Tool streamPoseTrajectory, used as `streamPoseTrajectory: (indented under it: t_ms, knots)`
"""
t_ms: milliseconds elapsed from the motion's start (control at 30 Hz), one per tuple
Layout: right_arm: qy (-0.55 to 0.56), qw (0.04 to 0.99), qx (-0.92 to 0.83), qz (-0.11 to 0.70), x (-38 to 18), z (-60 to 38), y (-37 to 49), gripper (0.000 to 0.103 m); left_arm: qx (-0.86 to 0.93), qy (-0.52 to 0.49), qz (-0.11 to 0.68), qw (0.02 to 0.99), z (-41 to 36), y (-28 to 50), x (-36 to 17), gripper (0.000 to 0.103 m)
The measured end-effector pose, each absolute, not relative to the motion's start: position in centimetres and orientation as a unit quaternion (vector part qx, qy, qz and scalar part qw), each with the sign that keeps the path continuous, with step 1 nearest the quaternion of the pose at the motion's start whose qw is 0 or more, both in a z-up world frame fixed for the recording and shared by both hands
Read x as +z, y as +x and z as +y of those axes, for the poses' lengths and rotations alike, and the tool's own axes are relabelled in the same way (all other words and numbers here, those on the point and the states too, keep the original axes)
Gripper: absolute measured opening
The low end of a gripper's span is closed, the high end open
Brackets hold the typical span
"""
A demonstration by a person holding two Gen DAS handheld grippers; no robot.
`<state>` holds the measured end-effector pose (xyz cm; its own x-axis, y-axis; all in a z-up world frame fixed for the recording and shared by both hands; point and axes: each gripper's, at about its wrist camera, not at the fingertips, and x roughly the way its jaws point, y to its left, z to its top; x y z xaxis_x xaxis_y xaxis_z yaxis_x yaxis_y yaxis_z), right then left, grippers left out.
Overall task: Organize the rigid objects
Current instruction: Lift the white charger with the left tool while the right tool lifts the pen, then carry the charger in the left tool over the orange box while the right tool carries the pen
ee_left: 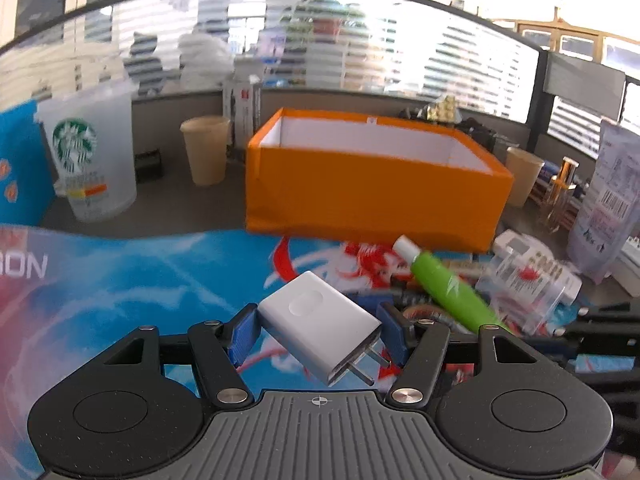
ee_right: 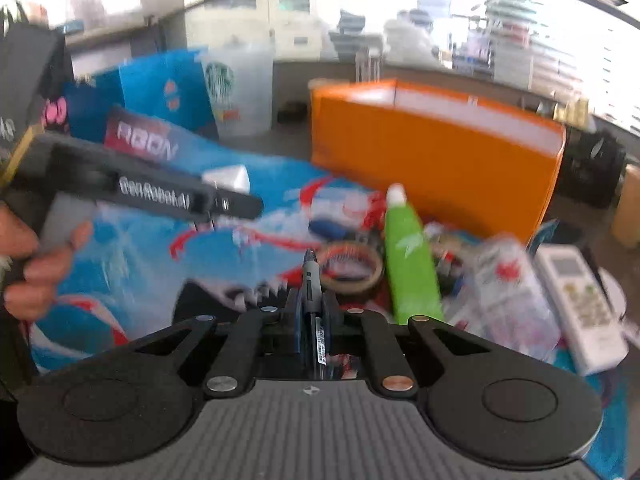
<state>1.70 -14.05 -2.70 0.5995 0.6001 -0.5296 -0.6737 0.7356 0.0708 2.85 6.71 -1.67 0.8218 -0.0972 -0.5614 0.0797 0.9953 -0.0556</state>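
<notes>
My left gripper (ee_left: 319, 326) is shut on a white USB wall charger (ee_left: 316, 322), prongs pointing back toward the camera, held above the blue printed mat (ee_left: 120, 280). An open orange box (ee_left: 372, 176) with a white inside stands just beyond. My right gripper (ee_right: 312, 312) is shut on a dark pen (ee_right: 310, 280) that points forward between the blue pads. In the right wrist view the orange box (ee_right: 432, 156) lies ahead to the right, and the left gripper with the charger (ee_right: 228, 178) shows at left, held by a hand (ee_right: 36, 268).
A green tube (ee_left: 452, 292) (ee_right: 410, 264), a tape roll (ee_right: 352, 266), a clear plastic packet (ee_right: 508, 292) and a white remote (ee_right: 580, 308) lie to the right. A Starbucks cup (ee_left: 90, 156), paper cups (ee_left: 206, 148) and a blue bag (ee_right: 160, 92) stand behind.
</notes>
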Motion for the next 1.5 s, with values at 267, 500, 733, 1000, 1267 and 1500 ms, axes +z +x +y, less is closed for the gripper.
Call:
streamPoseTrajectory:
  t_ms: [267, 500, 733, 1000, 1267, 1500]
  knots:
    - [-0.053, 0.914, 0.337, 0.220, 1.3, -15.4, 3.7, 0.009, -0.065, 0.000, 0.257, 0.964, 5.2, 4.3, 2.0, 0.063]
    - [-0.037, 0.925, 0.326, 0.190, 3.2, -16.1, 5.5, 0.009, -0.073, 0.011, 0.236, 0.969, 4.1, 6.1, 4.1, 0.063]
    - [-0.025, 0.932, 0.319, 0.172, 4.9, -16.4, 8.2, 0.009, -0.078, 0.012, 0.231, 0.970, 3.8, 9.1, 5.6, 0.063]
    - [-0.002, 0.938, 0.307, 0.159, 7.2, -16.5, 13.5, 0.009, -0.075, 0.012, 0.232, 0.970, 3.9, 14.8, 7.2, 0.063]
    - [0.001, 0.944, 0.288, 0.158, 7.5, -15.9, 18.9, 0.009, -0.073, 0.016, 0.236, 0.969, 4.0, 19.4, 7.2, 0.063]
    - [0.001, 0.946, 0.276, 0.170, 6.6, -15.1, 22.4, 0.009, -0.074, 0.017, 0.248, 0.966, 4.1, 22.6, 6.1, 0.063]
